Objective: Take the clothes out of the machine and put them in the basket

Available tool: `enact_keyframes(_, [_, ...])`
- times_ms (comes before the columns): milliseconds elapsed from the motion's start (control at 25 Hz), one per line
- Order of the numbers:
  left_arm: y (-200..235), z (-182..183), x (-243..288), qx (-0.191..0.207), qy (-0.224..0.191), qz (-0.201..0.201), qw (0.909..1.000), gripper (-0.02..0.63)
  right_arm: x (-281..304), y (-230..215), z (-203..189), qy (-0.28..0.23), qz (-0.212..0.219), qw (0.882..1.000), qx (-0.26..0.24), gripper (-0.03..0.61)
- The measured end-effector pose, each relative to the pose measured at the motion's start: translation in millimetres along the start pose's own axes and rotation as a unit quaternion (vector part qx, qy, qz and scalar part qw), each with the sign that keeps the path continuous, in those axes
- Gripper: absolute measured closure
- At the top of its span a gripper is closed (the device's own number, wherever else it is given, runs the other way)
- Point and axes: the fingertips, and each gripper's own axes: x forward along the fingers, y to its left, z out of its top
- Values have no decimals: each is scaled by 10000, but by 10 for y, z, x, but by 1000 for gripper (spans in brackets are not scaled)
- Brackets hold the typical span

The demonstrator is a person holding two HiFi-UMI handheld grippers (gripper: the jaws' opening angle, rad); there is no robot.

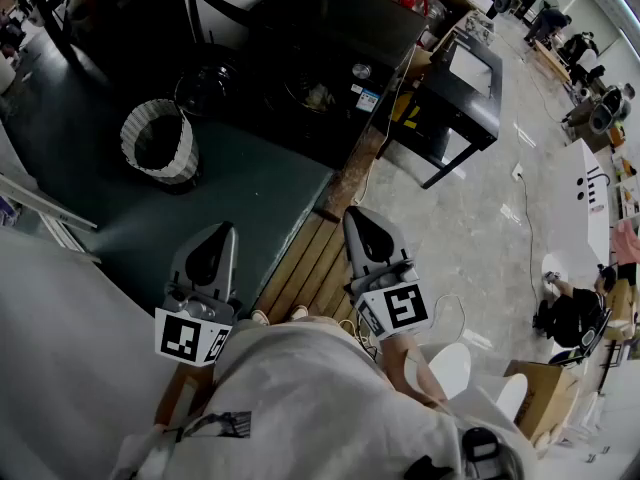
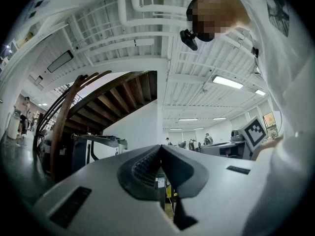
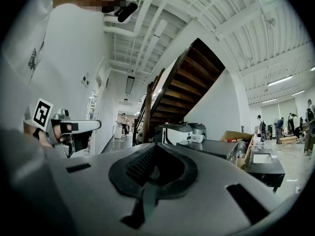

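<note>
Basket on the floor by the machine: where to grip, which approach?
Grip the basket by its top rim, coming down from above. It stands upright on the floor, mouth open upward, so the thin wall can be pinched inside and out. The rim's near side is probably easiest.

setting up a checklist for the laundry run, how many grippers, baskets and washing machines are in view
grippers: 2 (left gripper, right gripper)
basket: 1
machine: 1
total: 4
</note>
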Motion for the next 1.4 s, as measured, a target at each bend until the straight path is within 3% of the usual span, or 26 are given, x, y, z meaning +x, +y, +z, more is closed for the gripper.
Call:
enact_keyframes(360, [-101,7,10,-16,27,-15,10000,600,-88,-36,-6,7,12,10000,52,566])
enact_keyframes(520, [-128,-11,15,-36,60,-21,10000,600,-103,-25,-47,-56,242,9988,424,558])
enact_keyframes(600, [-146,-21,38,-40,85,-37,9999,600,-92,-11,-89,32,428,9978,501,439])
enact_keyframes(640, [-158,-22,52,-44,95,-47,9999,600,-88,-18,-106,79,471,9977,490,425])
enact_keyframes(800, [-240,-47,108,-55,141,-74,9999,600,-133,-164,-133,9,322,9986,428,202])
enact_keyframes(960, [-358,-133,183,-48,212,-116,9997,600,-229,-342,-221,-23,270,9985,480,151])
enact_keyframes(1160, [-458,-194,214,-8,319,-76,9995,600,-277,-432,-463,285,358,9975,530,149])
enact_keyframes(1400, [-459,-232,344,33,472,-57,9989,600,-236,-494,-468,228,435,9973,554,149])
